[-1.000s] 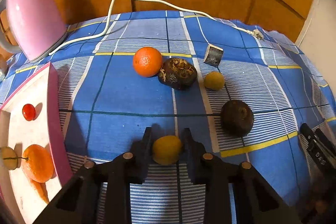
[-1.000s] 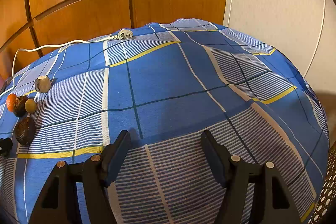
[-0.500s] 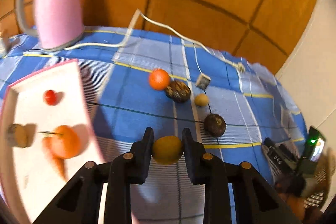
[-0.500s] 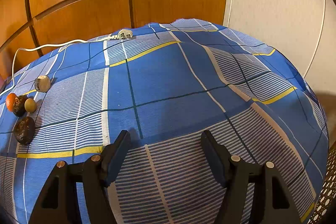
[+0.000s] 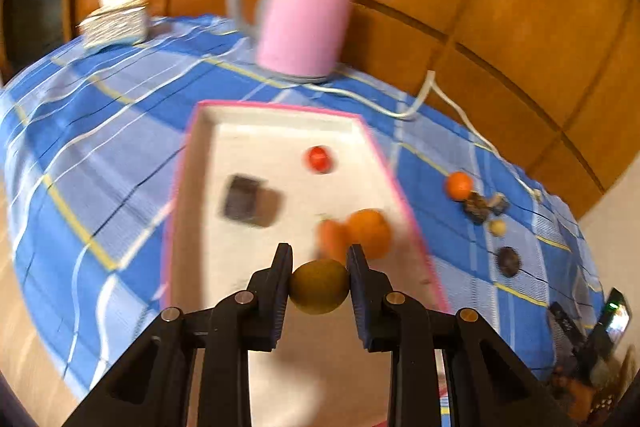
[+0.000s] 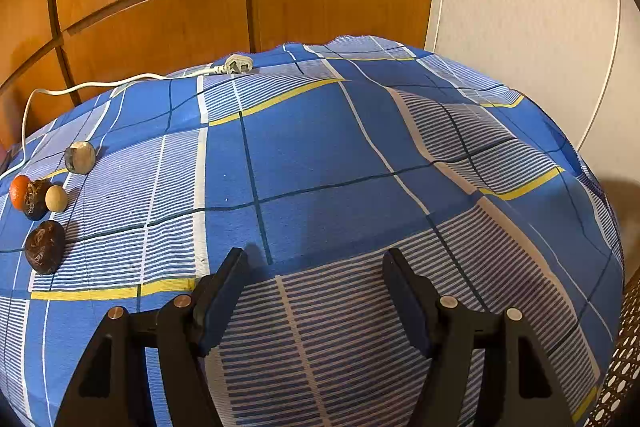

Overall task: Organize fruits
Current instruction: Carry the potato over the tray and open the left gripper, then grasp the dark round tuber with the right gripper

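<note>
I can read no writing on anything here. My left gripper (image 5: 319,277) is clamped tight on a round, smooth yellow-green fruit (image 5: 319,286), held over the near end of the flat white tray (image 5: 280,131) with the pink rim. My right gripper (image 6: 316,291) has its jaws wide apart over the striped blue cloth (image 6: 320,155), with a wrinkly dark fruit (image 6: 44,247) far to its left.
</note>
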`<state>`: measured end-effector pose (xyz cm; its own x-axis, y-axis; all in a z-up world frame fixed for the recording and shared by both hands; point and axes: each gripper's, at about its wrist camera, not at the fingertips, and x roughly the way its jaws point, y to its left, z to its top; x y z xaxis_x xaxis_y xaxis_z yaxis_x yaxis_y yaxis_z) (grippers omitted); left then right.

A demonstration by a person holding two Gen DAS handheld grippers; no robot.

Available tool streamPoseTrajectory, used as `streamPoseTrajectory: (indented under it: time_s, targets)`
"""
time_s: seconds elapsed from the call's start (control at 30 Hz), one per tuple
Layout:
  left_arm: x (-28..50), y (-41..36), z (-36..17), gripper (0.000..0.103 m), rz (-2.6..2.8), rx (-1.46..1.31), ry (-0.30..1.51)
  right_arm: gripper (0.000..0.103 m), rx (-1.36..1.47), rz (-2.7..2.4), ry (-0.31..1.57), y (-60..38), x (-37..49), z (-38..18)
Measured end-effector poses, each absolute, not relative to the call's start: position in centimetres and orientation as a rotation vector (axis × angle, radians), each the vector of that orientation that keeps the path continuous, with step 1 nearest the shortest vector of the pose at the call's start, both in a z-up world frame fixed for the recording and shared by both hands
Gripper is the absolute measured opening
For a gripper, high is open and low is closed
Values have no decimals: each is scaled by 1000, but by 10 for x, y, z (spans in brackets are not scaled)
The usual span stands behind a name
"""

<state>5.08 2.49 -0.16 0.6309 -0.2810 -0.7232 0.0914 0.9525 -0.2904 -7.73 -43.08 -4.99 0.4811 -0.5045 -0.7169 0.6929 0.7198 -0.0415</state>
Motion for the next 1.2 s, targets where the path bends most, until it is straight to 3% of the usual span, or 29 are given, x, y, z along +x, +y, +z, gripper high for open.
streamPoseTrajectory:
  time_s: [0.2, 0.63, 1.0, 1.1, 1.2]
  targets:
    - [50, 44, -17, 30, -153, -268, 890, 71, 262, -743, 780, -430, -77, -50]
    - [29, 38, -29, 58, -87, -195, 886, 71, 251, -746, 791, -430, -75, -50]
    - [17, 35, -30, 63, -95, -198, 878, 71, 244, -748, 815, -429, -73, -48]
    - [15, 38, -28, 73, -71, -200, 854, 71, 244, -737, 844, -429, -69, -45]
    - [14, 41, -26, 73, -74, -213, 850, 71, 258, -632, 870, -421, -60, -40]
